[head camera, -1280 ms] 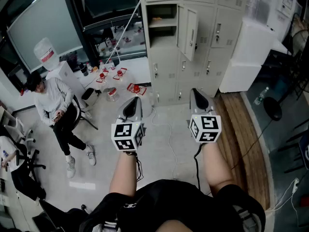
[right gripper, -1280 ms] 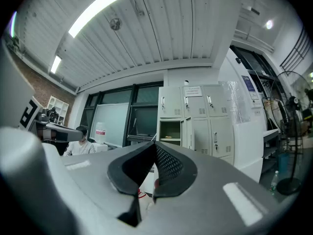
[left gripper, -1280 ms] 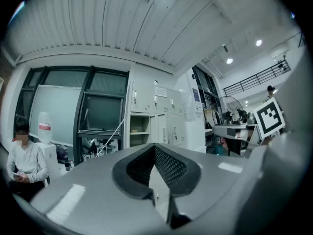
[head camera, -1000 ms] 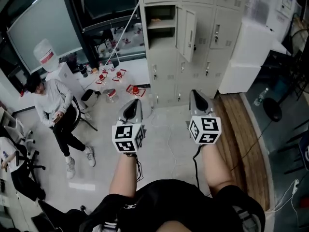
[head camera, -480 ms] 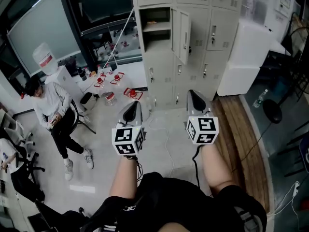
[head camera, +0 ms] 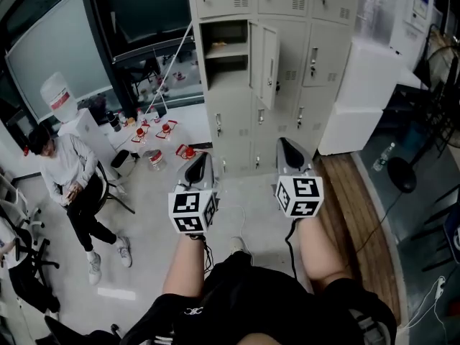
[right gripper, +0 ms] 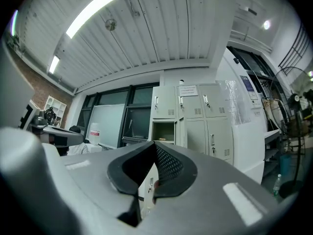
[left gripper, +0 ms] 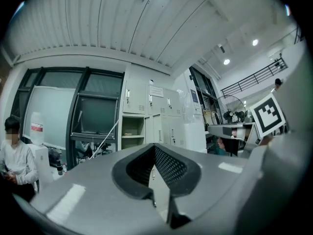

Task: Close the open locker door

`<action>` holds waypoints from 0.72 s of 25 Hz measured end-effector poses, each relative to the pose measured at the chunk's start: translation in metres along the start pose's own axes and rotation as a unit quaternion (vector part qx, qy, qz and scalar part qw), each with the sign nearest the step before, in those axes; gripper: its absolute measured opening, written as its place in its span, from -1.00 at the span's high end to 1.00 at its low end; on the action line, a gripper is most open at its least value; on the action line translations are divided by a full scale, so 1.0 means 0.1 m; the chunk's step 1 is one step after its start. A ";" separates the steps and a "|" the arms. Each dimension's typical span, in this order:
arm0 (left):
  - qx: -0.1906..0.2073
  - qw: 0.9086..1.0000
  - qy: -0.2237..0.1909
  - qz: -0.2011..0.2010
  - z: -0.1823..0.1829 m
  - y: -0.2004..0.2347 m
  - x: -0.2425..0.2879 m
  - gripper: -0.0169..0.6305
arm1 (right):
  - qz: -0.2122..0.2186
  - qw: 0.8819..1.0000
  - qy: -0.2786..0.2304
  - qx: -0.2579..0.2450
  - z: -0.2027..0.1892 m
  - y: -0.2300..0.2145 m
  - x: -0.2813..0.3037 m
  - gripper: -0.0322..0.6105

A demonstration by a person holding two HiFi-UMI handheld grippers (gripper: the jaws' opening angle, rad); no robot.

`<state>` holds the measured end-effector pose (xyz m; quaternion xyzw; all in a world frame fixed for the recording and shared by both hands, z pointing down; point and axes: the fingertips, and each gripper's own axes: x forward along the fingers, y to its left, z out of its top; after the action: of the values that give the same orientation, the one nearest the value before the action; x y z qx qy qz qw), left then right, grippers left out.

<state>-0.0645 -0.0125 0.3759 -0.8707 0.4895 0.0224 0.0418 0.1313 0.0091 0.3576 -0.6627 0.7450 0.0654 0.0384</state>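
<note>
While the locker door stands swung out toward the room, nothing of the task is done yet, as far as the pictures show. The door belongs to the left column of the grey locker bank at the far wall. It is hinged at the right side of its open compartment, whose shelf and dark inside are plain to see. The doors around it all sit flush.

The person stands on the pale floor, well apart from the lockers, with both arms held forward and both tools pointing roughly level at the bank. The left gripper has its jaws brought together with nothing between them. Its own view shows the two dark pads meeting at their tips, with the lockers only as background beyond. The right gripper is likewise closed and empty, and in its view the open compartment sits far off, just above the jaw tips. Neither tool touches the door or anything else.

What is left looks to be the whole job. The person must cross the floor to the lockers and bring one tool to the door's outer face or free edge. Then the door has to be pushed round until it lies flush with its neighbours. The right gripper seems nearer the door's line and so the likelier one to push. A seated person at the left is well off that path.
</note>
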 end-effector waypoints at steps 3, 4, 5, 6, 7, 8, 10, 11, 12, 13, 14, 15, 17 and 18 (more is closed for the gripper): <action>-0.001 1.000 -0.001 -0.007 -0.05 0.08 0.33 0.95 | -0.011 1.000 0.002 -0.003 -0.08 -0.15 0.26 0.87; -0.001 1.000 -0.001 -0.010 -0.06 0.11 0.44 0.95 | -0.014 1.000 0.004 -0.001 -0.09 -0.20 0.36 0.87; -0.002 1.000 0.000 -0.012 -0.07 0.14 0.56 0.95 | -0.017 1.000 0.005 0.001 -0.11 -0.26 0.46 0.87; -0.003 1.000 0.001 -0.015 -0.07 0.17 0.68 0.95 | -0.019 1.000 0.006 0.002 -0.11 -0.31 0.57 0.87; -0.004 1.000 0.001 -0.018 -0.06 0.20 0.81 0.95 | -0.020 1.000 0.006 0.002 -0.11 -0.35 0.69 0.87; -0.003 1.000 0.000 -0.021 -0.05 0.23 0.93 0.95 | -0.022 1.000 0.005 0.001 -0.11 -0.40 0.80 0.87; -0.001 1.000 0.000 -0.028 -0.05 0.29 1.20 0.95 | -0.029 1.000 0.003 0.001 -0.11 -0.50 1.03 0.87; 0.000 0.999 0.003 -0.032 -0.06 0.33 1.32 0.95 | -0.032 0.999 0.004 0.004 -0.12 -0.54 1.14 0.87; 0.000 0.999 0.007 -0.036 -0.08 0.37 1.45 0.95 | -0.035 0.999 0.006 0.007 -0.14 -0.58 1.25 0.87; -0.001 0.999 0.010 -0.040 -0.10 0.41 1.58 0.95 | -0.038 0.999 0.009 0.008 -0.16 -0.61 1.36 0.87; -0.002 0.999 0.012 -0.044 -0.11 0.44 1.70 0.95 | -0.041 0.999 0.011 0.007 -0.18 -0.64 1.48 0.87; -0.003 0.999 0.014 -0.048 -0.12 0.48 1.83 0.95 | -0.043 0.999 0.013 0.005 -0.19 -0.68 1.60 0.87; -0.005 0.998 0.015 -0.053 -0.15 0.55 2.08 0.95 | -0.046 0.999 0.014 0.001 -0.21 -0.75 1.83 0.87; -0.006 0.998 0.017 -0.055 -0.16 0.59 2.21 0.95 | -0.047 0.999 0.015 0.001 -0.22 -0.79 1.94 0.87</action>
<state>-0.0002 -0.2321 0.3715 -0.8966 0.4417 0.0085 0.0294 0.1875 -0.1940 0.3475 -0.6981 0.7134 0.0528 0.0312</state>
